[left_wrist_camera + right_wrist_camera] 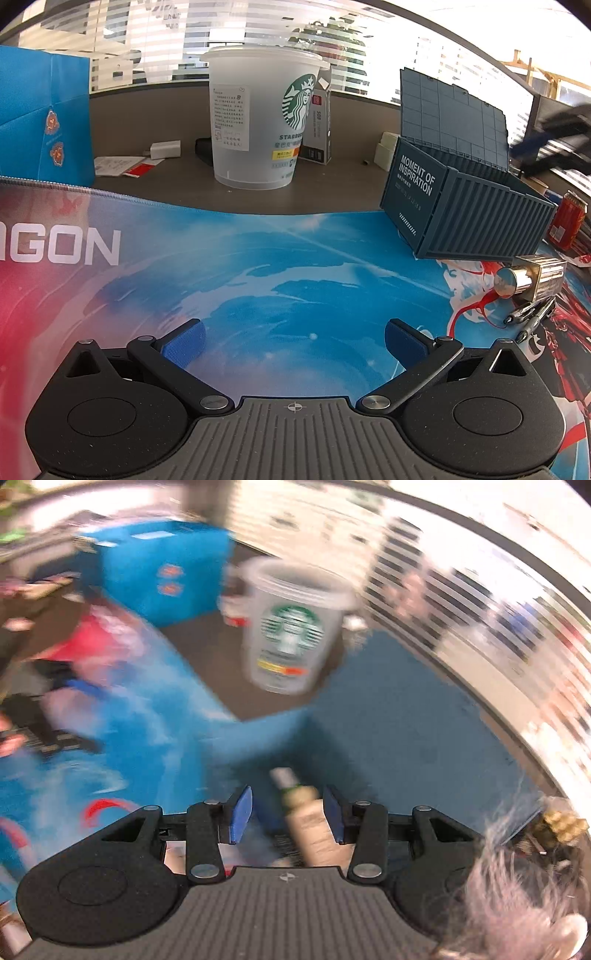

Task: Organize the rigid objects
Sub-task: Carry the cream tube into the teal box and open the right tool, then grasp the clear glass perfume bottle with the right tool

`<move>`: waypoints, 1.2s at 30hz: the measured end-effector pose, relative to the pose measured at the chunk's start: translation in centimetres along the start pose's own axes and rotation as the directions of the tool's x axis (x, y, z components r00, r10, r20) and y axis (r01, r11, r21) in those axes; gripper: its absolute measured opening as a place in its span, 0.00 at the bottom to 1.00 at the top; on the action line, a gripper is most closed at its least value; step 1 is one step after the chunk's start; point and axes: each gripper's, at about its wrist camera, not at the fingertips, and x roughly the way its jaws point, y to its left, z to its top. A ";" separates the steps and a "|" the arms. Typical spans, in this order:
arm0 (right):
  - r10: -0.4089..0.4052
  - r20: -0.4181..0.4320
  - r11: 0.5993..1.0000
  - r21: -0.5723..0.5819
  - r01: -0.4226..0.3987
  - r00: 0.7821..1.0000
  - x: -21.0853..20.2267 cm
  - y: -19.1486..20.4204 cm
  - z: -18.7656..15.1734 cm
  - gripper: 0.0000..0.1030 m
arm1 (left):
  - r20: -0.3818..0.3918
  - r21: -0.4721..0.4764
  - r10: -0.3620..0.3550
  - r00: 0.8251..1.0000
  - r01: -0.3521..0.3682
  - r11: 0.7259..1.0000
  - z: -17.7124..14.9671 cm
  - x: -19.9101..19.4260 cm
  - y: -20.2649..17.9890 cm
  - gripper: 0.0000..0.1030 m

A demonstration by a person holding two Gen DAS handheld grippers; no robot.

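Note:
My left gripper hangs open and empty over the blue and red desk mat. To its right stands a dark blue container-shaped box with its lid raised. A dark blurred shape above the box is my right gripper. The right wrist view is blurred. There my right gripper is above the box's blue inside. A beige tube with a green collar and white cap shows between its jaws, close to the right pad and clear of the left pad.
A clear Starbucks cup stands behind the mat, a small carton behind it. A blue paper bag is at far left. Right of the box lie a gold cylinder, pens and a red can.

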 end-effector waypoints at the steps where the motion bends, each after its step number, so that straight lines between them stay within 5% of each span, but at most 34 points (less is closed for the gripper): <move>1: 0.025 -0.009 1.000 -0.012 -0.025 1.000 -0.3 0.6 -0.6 0.39 | 0.000 0.001 0.001 1.000 -0.001 1.000 0.0 0.0 0.0 1.00; 9: 0.081 -0.191 0.997 0.026 -0.078 0.978 1.4 0.8 -6.2 0.43 | -0.002 0.006 0.005 1.000 -0.005 1.000 0.0 0.1 -0.1 1.00; 14: 0.128 -0.184 0.991 0.072 -0.116 0.975 2.5 -0.2 -7.5 0.54 | -0.003 0.006 0.005 1.000 -0.005 1.000 0.0 0.1 -0.1 1.00; 36: 0.145 -0.150 0.972 0.205 -0.113 0.978 3.5 1.1 -10.4 0.59 | -0.003 0.007 0.007 1.000 -0.007 1.000 0.0 0.1 -0.1 1.00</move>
